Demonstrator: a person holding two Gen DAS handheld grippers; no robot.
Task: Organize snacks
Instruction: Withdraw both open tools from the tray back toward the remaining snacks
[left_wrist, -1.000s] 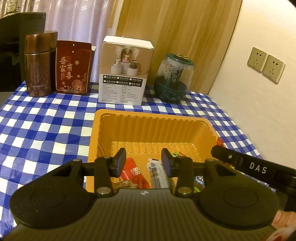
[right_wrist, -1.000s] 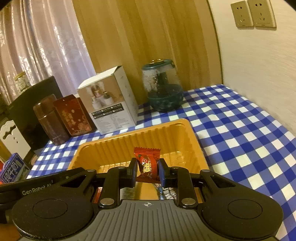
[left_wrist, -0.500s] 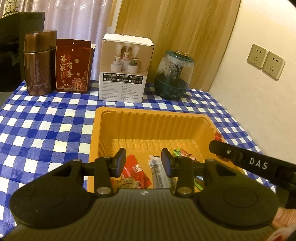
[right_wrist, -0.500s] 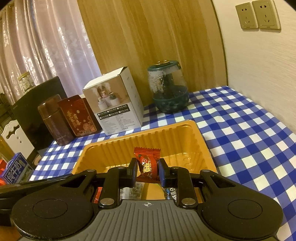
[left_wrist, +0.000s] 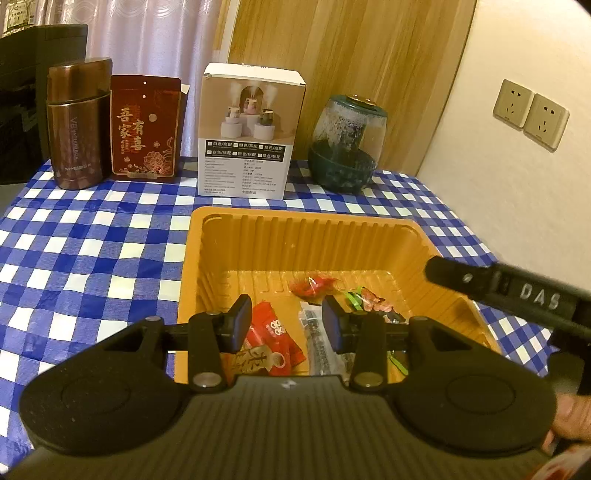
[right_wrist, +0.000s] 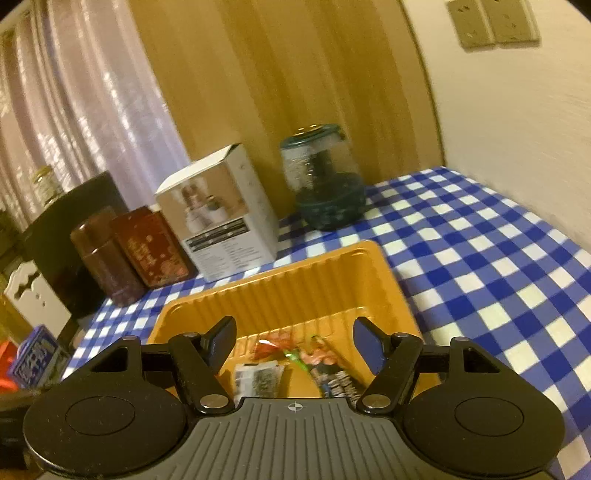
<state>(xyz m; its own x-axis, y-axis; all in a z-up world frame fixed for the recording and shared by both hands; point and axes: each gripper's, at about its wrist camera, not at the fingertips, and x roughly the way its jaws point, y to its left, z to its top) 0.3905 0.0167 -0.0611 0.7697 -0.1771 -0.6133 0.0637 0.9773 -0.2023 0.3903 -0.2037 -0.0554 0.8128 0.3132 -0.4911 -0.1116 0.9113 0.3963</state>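
Gone from the right claw (right_wrist: 294, 341) is the red candy (left_wrist: 313, 286) it pinched a moment ago; its jaws are opening, empty, and the candy lies just beyond in the orange tray (left_wrist: 295, 229). The drop looks done, so next comes fetching another snack; the left claw (left_wrist: 286, 320) hangs part-open, gripping nothing, over the tray's near packets.

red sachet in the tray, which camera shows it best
The left wrist view. There the red sachet lies sharp on the floor of the orange tray, its white print visible between the left claw fingers. The right wrist view is blurred, and the sachet cannot be picked out.
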